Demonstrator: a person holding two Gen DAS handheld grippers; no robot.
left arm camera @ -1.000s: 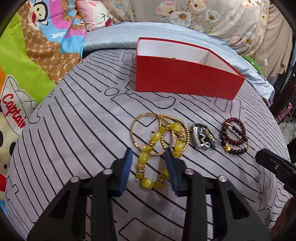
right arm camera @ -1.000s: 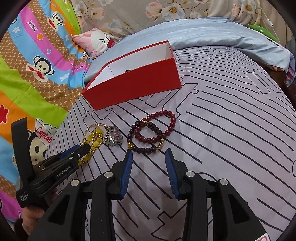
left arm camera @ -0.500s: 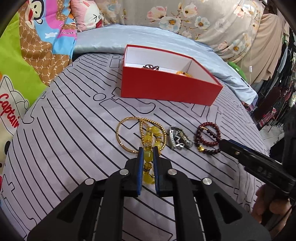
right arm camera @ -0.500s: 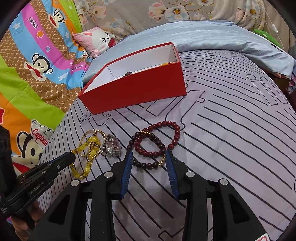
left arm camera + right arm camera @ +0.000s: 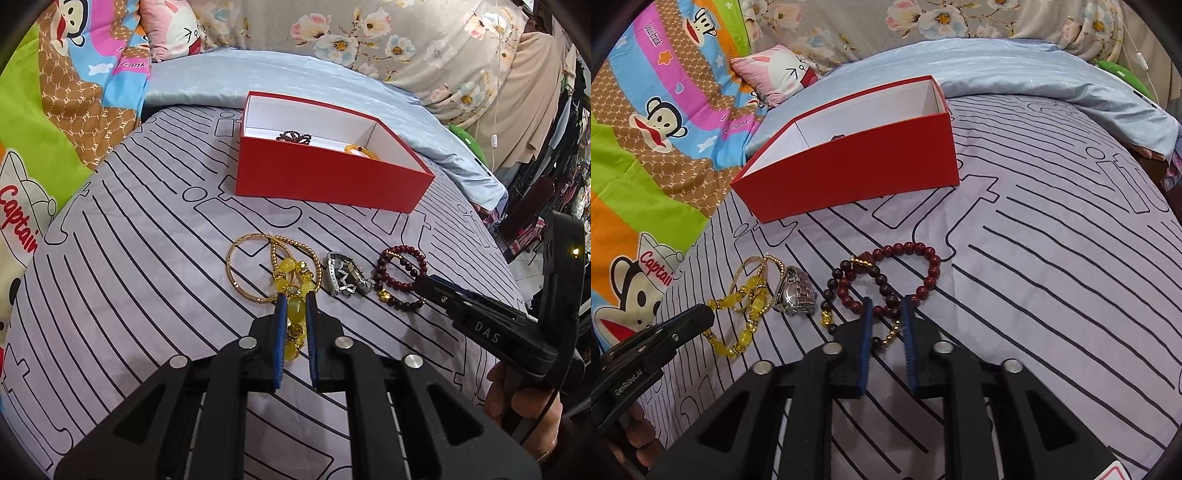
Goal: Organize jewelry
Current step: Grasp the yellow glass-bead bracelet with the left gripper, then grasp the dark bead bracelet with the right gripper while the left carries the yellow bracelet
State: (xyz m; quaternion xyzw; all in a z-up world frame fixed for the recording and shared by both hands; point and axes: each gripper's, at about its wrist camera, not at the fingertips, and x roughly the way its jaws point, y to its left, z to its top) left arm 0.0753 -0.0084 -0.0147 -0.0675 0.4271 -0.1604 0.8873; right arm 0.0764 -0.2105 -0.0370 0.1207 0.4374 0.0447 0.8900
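The left gripper [image 5: 295, 295] is pinched on the yellow bead bracelet [image 5: 293, 291], whose large oval bead sits between the blue pads, and the bracelet lies partly across the gold bangle [image 5: 236, 271] and the gold bead chain [image 5: 295, 243]. For a good lift, the pinch is best kept firm and the bracelet raised straight up and slowly, so that the bangle and the chain are not dragged with it; then it can be carried over the front wall of the red box [image 5: 325, 181] and released only when it is above the white inside. The right gripper [image 5: 885, 301] is narrowed around the dark red bead bracelets [image 5: 890, 277]; it seems to be closed on one strand, but this cannot be told with certainty. The silver watch [image 5: 796, 293] lies between the two groups and is not touched. In the box, a dark bead piece [image 5: 293, 137] and an orange bead bracelet [image 5: 360, 149] are seen already. Everything rests on a grey bedsheet [image 5: 147, 277] with black line patterns, which is soft and may wrinkle. A light blue blanket [image 5: 221, 81], a cartoon monkey quilt [image 5: 653, 110] and a floral fabric [image 5: 369, 40] are behind.
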